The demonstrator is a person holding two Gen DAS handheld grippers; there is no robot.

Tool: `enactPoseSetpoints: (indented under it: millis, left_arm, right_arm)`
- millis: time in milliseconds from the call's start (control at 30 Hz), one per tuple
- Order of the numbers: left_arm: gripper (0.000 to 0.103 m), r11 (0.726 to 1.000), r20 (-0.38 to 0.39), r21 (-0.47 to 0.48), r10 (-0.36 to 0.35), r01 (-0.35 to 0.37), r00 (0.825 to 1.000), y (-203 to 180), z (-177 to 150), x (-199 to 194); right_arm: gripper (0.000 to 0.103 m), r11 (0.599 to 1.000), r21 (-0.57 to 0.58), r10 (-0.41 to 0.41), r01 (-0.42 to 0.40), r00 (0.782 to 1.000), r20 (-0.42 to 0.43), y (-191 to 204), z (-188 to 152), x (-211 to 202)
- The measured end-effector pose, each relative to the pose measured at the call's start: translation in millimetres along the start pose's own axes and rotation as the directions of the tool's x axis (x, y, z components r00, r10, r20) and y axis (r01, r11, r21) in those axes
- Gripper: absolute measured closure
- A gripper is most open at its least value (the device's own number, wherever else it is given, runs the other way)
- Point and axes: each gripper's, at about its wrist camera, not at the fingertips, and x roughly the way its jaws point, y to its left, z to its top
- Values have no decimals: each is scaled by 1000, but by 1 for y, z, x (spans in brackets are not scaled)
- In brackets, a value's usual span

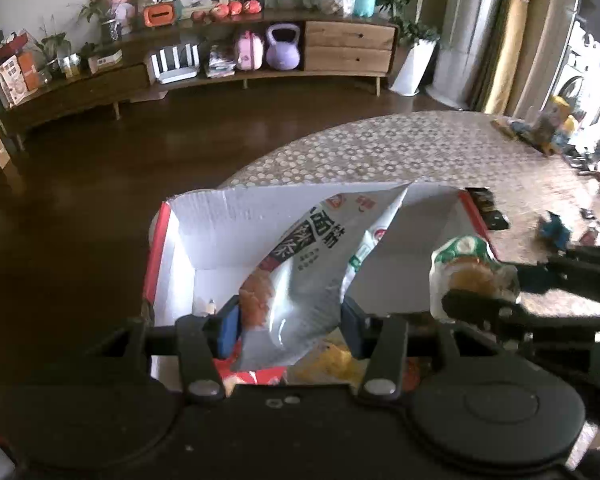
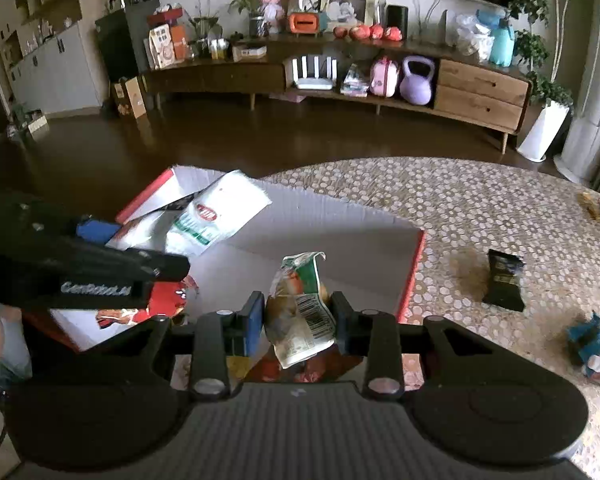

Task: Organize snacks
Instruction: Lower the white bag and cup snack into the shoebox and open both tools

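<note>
I find the snack box [image 1: 188, 248], a white carton with red edges, standing open on the patterned table [image 2: 480, 208], and both snacks in hand are over it. My left gripper [image 1: 288, 326] is clamped on a large silver snack bag [image 1: 300, 280], which hangs into the box's open top. My right gripper [image 2: 296, 326] is clamped on a small green-topped packet [image 2: 300, 312], held above the box's near-right corner.

Progress, in my judgement, is around midway. Several packets already lie in the box: a red one [image 2: 164, 300] at 9 o'clock from the right gripper, and a yellow one [image 1: 336, 360] beneath the silver bag. Neither held item is released yet. Outstanding on the table are a dark packet [image 2: 504, 280] at 3 o'clock from the box, and a blue-wrapped item [image 2: 590, 340] nearer the table's right edge.

The right wrist view alone shows the dark packet whole and the box's full flap [image 2: 340, 232]. The left wrist view alone shows the silver bag's printed front and the box's white inner walls; there the dark packet is only a sliver behind the box rim.
</note>
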Motion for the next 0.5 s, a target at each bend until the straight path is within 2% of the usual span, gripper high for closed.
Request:
enactPoseSetpoints:
  millis: [167,500]
  left_arm:
    - [54,1000,-48,16,6,-5,999,-2,4,19]
    - [51,998,-89,48,48,-44,995,-9,-2,35]
  right_arm:
    - [68,1000,-8,1,-1,1000,-26,0,-1,15]
    - [66,1000,-7,11,-11,998,-64,-2,-8,24]
